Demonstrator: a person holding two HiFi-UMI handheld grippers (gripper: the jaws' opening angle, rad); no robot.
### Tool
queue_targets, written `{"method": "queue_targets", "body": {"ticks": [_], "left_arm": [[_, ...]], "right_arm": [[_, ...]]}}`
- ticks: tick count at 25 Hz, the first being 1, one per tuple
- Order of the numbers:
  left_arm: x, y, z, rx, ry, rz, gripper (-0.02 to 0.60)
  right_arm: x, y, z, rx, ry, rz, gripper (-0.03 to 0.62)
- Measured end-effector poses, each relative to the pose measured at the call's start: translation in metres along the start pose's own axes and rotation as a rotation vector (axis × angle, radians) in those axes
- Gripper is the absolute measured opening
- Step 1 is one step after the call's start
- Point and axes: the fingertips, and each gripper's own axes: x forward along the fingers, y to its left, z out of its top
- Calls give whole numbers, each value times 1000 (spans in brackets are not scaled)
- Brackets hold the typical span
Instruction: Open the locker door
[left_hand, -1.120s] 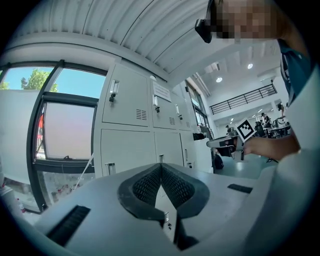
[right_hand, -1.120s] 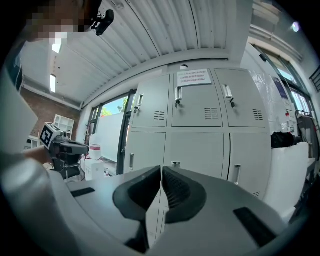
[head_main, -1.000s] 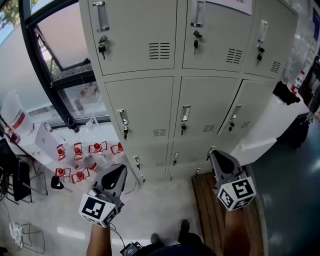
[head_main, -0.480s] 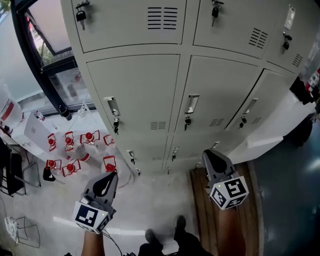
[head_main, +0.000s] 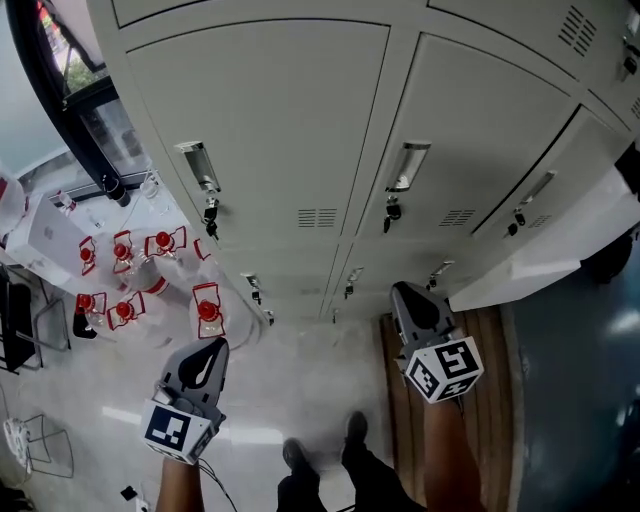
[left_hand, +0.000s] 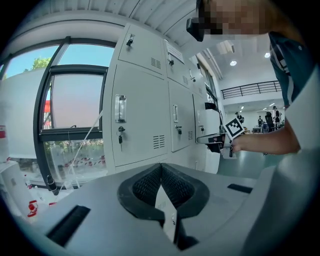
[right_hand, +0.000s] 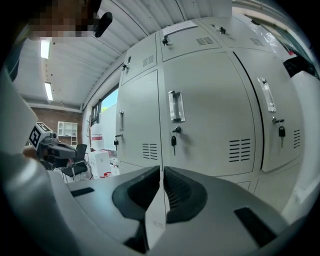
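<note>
A bank of beige metal lockers (head_main: 300, 120) fills the head view. The middle-row door (head_main: 470, 140) has a recessed handle (head_main: 409, 165) with a key (head_main: 392, 211) hanging below it. Its left neighbour (head_main: 260, 110) has its own handle (head_main: 199, 166) and key. My right gripper (head_main: 408, 292) is shut and empty, held low in front of the lockers and clear of them. Looking along its jaws (right_hand: 161, 170), I see a door handle (right_hand: 175, 106) and key (right_hand: 173, 138) ahead. My left gripper (head_main: 212, 352) is also shut and empty, over the floor; its jaws (left_hand: 161, 167) face the lockers.
Several red-capped containers (head_main: 150, 280) lie on the floor left of the lockers, below a black window frame (head_main: 60, 100). A wooden board (head_main: 500, 400) lies on the floor under my right arm. A white panel (head_main: 540, 260) juts out at the right. The person's feet (head_main: 320, 455) are below.
The head view has dropped and drawn nearer the lockers, so the top row has slid out of view. Both grippers stay low and shut, the left one a little lower in the view.
</note>
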Motion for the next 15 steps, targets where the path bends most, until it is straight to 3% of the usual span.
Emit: {"method": "queue_targets", "body": {"ticks": [4,15], "left_arm": [[19,6,-26,-5,-12,-9,17],[71,19,-109,-20,49,-10,17]], "right_arm": [[26,-8,-39,-8,25,13,37],[89,-40,-157,10,98,28,38]]}}
